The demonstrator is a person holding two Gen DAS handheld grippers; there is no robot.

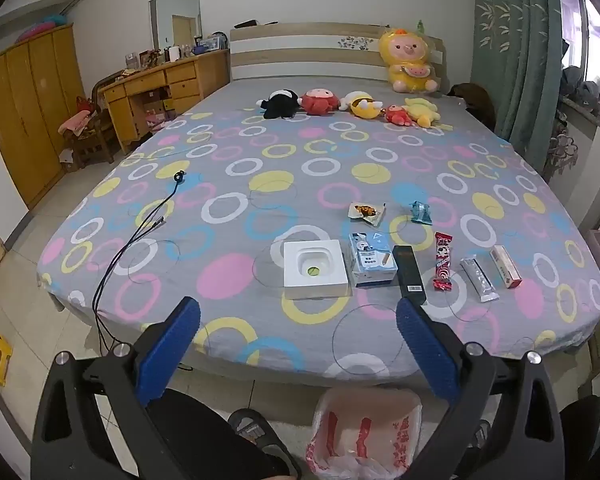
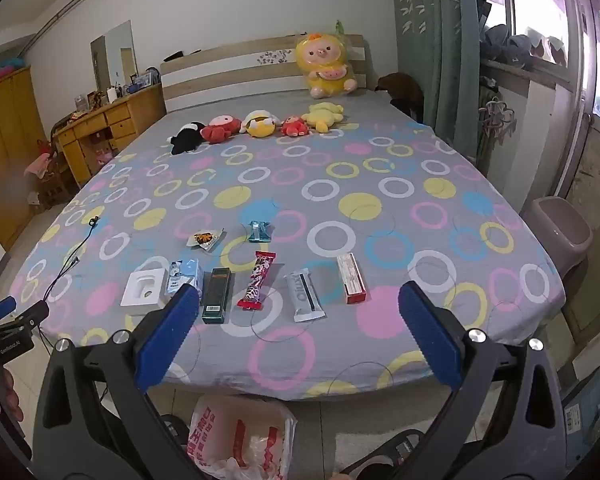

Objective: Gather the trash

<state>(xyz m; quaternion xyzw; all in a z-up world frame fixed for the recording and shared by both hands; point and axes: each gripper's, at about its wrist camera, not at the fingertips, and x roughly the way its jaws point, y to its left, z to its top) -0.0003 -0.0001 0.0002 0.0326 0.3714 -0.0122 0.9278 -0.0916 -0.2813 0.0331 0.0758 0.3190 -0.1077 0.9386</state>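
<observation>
Trash lies in a row near the foot of the bed: a white box tray (image 1: 315,269) (image 2: 145,289), a light blue carton (image 1: 371,258) (image 2: 184,276), a dark green box (image 1: 409,274) (image 2: 217,295), a red candy wrapper (image 1: 443,262) (image 2: 258,280), a silver wrapper (image 1: 479,280) (image 2: 304,296) and a red-and-white box (image 1: 505,267) (image 2: 351,279). Behind them lie a snack packet (image 1: 366,213) (image 2: 205,239) and a teal wrapper (image 1: 421,213) (image 2: 260,231). A bin lined with a red-and-white plastic bag (image 1: 364,432) (image 2: 240,436) stands on the floor below. My left gripper (image 1: 298,314) and right gripper (image 2: 300,300) are both open and empty, above the bed's foot edge.
Several plush toys (image 1: 348,106) (image 2: 260,124) lie near the headboard. A black cable (image 1: 140,228) runs over the bed's left side to the floor. A grey bin (image 2: 558,236) stands right of the bed. A desk (image 1: 160,96) and wardrobe (image 1: 24,112) are at left.
</observation>
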